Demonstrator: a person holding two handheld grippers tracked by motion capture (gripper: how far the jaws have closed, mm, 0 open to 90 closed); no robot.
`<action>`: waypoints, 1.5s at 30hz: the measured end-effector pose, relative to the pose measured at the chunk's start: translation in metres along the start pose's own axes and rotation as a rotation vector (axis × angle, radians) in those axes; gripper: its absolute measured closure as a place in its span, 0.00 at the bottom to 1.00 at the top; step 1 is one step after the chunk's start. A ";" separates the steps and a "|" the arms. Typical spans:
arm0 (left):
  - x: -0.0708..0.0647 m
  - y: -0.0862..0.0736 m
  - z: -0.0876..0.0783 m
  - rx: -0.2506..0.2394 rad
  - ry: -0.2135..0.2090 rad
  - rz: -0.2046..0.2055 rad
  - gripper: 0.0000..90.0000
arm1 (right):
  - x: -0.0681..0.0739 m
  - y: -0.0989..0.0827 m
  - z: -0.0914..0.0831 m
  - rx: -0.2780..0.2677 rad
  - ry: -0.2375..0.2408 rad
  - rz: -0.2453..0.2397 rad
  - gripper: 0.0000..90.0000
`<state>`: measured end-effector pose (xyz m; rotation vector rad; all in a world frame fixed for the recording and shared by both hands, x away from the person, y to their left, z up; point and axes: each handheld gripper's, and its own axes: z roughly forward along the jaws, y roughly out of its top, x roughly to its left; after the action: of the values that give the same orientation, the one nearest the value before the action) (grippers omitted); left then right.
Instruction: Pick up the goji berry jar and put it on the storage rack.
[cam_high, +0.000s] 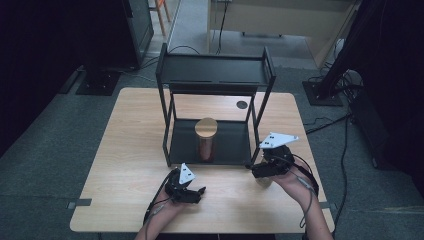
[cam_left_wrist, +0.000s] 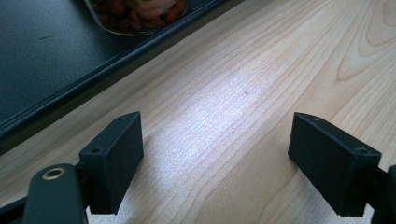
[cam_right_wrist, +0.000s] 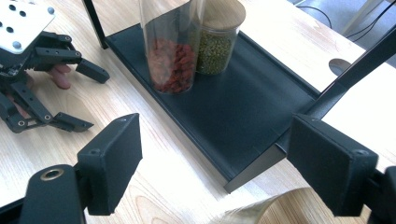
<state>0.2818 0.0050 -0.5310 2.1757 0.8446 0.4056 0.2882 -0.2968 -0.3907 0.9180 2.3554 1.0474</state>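
A jar (cam_right_wrist: 170, 46) of red dried fruit stands upright, long axis vertical, on the bottom tray (cam_right_wrist: 243, 116) of a black two-level rack (cam_high: 215, 75), touching a wooden-lidded jar (cam_right_wrist: 219, 37) of green beans just behind it. The left gripper (cam_high: 192, 192) rests on the pale wood worktop (cam_high: 125, 150) with jaws spread and empty. The right gripper (cam_high: 257, 170) hovers above a wooden lid (cam_right_wrist: 261, 210) near the rack's corner, its jaws apart around nothing. Grey carpet and cables surround the worktop.

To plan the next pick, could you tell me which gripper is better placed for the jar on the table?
Right. The right gripper hovers open directly above the jar and its wooden lid; the left gripper is open over bare table, farther away.
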 end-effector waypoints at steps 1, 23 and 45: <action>0.000 0.000 0.000 0.000 0.001 -0.001 0.20 | -0.001 -0.001 -0.001 -0.002 0.001 -0.002 0.20; 0.000 0.000 0.000 0.000 0.001 -0.001 0.20 | -0.015 -0.013 -0.015 -0.053 0.009 0.032 0.20; 0.000 0.000 0.000 0.001 0.001 -0.001 0.20 | -0.034 -0.031 -0.026 -0.074 -0.041 0.059 0.20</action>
<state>0.2813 0.0050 -0.5310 2.1755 0.8467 0.4055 0.2848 -0.3492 -0.3949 0.9771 2.2525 1.1200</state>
